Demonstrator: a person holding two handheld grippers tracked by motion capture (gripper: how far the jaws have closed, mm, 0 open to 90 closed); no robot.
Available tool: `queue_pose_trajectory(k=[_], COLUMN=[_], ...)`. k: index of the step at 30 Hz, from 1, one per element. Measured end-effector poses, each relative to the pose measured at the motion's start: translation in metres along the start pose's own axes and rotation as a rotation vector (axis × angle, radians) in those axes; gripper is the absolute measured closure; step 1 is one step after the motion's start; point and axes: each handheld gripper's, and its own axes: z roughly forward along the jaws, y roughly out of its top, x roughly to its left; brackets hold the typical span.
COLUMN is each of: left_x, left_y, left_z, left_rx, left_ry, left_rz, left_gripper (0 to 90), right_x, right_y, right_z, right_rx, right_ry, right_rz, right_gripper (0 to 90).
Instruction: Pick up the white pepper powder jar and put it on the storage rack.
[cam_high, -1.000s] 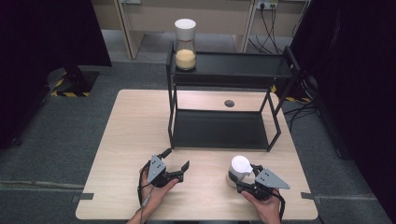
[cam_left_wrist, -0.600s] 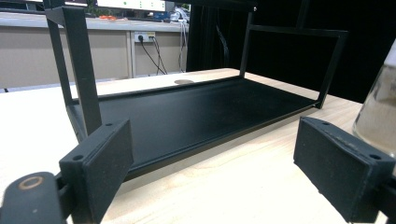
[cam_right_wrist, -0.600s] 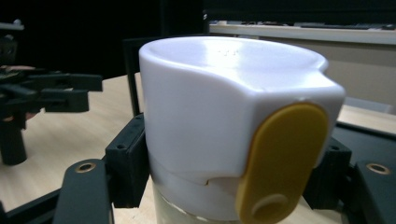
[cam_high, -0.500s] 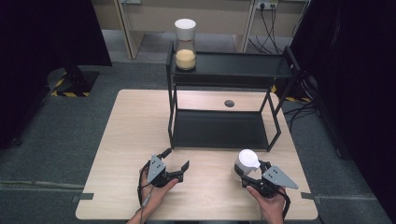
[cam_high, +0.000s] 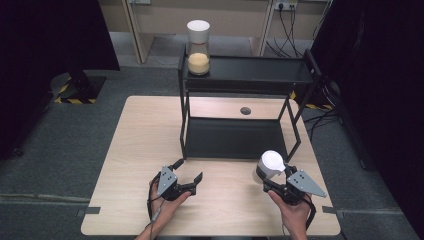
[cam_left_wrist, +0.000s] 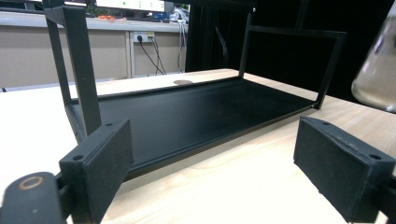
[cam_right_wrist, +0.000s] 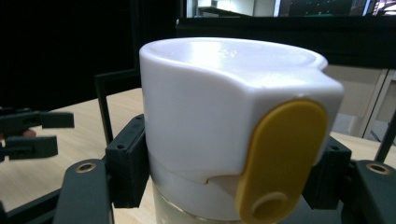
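A glass jar with a white lid (cam_high: 270, 163) is lifted off the table near its front right, in front of the black two-level rack (cam_high: 245, 140). My right gripper (cam_high: 272, 176) is shut on the jar just under the lid. In the right gripper view the white lid (cam_right_wrist: 224, 112) with its yellow flap (cam_right_wrist: 280, 158) sits between the black fingers (cam_right_wrist: 127, 163). My left gripper (cam_high: 186, 175) rests open near the table's front, left of centre, with nothing between its pads (cam_left_wrist: 105, 161). A second jar (cam_high: 198, 47) with yellow contents stands on the rack's top shelf, at its left end.
The rack's lower tray (cam_left_wrist: 196, 112) lies straight ahead of the left gripper. Part of the held jar's glass body (cam_left_wrist: 378, 74) appears at the right edge of the left gripper view. A round hole (cam_high: 245, 110) marks the tabletop behind the rack. Dark screens stand on both sides.
My right gripper has lifted the white-lidded jar and carried it forward and to the right, toward the rack. The left gripper has stayed still.
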Motion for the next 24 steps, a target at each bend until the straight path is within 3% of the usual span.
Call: queue_pose_trajectory(k=[14, 24], left_x=[0.004, 0.004], left_y=[0.002, 0.002], left_z=[0.005, 0.005], left_rx=[0.012, 0.010], left_ry=[-0.011, -0.012], left_rz=[-0.018, -0.017], left_gripper=[11.4, 11.4], right_x=[0.003, 0.001], right_y=[0.003, 0.009], right_z=[-0.020, -0.023], right_rx=[-0.038, -0.057], right_ry=[-0.050, -0.063], right_rz=[0.021, 0.013], right_gripper=[30.7, 30.7])
